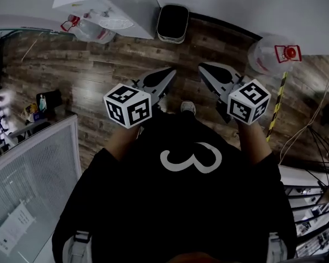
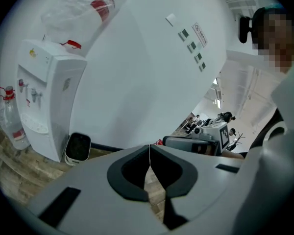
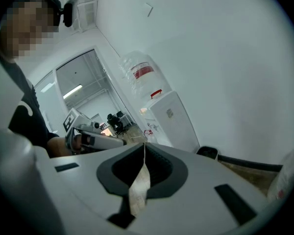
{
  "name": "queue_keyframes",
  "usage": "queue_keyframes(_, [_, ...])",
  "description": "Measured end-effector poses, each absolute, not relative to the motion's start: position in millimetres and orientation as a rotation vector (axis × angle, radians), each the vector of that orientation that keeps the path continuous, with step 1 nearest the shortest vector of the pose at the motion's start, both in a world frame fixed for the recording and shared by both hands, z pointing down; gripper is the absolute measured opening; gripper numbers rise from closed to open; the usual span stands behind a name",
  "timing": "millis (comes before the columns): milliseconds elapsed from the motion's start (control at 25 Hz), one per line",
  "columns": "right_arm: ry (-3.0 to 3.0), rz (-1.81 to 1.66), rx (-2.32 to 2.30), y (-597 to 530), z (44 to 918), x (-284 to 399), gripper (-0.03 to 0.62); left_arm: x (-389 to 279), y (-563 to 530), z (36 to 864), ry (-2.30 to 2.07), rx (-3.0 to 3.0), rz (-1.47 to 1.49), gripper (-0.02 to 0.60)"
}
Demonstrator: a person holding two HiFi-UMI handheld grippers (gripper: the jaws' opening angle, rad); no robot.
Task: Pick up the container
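**Entry: two hand-held grippers, approach stage**

- **Jaws:** the left gripper (image 1: 169, 73) and right gripper (image 1: 205, 68) are both closed tip to tip with nothing between them. They are held side by side over the wooden floor (image 1: 98, 70), short of the water dispenser (image 1: 107, 1).
- **Container:** which item is meant cannot be told.
  - A dark bin (image 1: 172, 22) stands on the floor just beside the dispenser's right side.
  - A clear jug (image 1: 270, 53) with a red cap stands well to the dispenser's right.
  - A smaller bottle (image 1: 88, 30) sits at the dispenser's left foot.
- **Risks (judged):**
  - Closed jaws reaching the target would shove it rather than take it.
  - A light bin or an empty jug could tip or skid on the floor.
  - The wrong candidate could be chosen.
  - The cables (image 1: 312, 119) beyond the jug could snag a foot.
- **Not legible:**
  - The bin's contents and any handle are not visible.
  - The jug's fill level cannot be read.
  - The dispenser's top is cut off in the head view.
  - The person's feet are mostly hidden under the torso.
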State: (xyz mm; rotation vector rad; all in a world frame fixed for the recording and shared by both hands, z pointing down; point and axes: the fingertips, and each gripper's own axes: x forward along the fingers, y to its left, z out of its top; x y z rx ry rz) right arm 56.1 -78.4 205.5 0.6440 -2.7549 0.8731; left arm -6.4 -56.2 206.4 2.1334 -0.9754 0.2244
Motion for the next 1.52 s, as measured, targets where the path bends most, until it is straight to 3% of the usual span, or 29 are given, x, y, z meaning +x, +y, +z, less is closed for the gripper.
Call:
queue_keyframes(440, [-2.717,0.897,0.678,-148,291,40,0.028,-28,-125,293,-0.932,2.06,0.23,0.018])
queue_keyframes(1120, [-2.64,0.907,0.796,-238,513,19,0.028,-149,-231,568,-1.045,1.805,0.17,0.026])
queue_keyframes(1240, [-2.649,0.886,0.796,-247,553,18,0.028,-164,-238,639,-1.066,1.731,0.176,0.107])
queue_keyframes(1520, [-2.67,0.805,0.807,-275,627,21,0.028,-171,-254,767,-1.037,1.727,0.203,0.174])
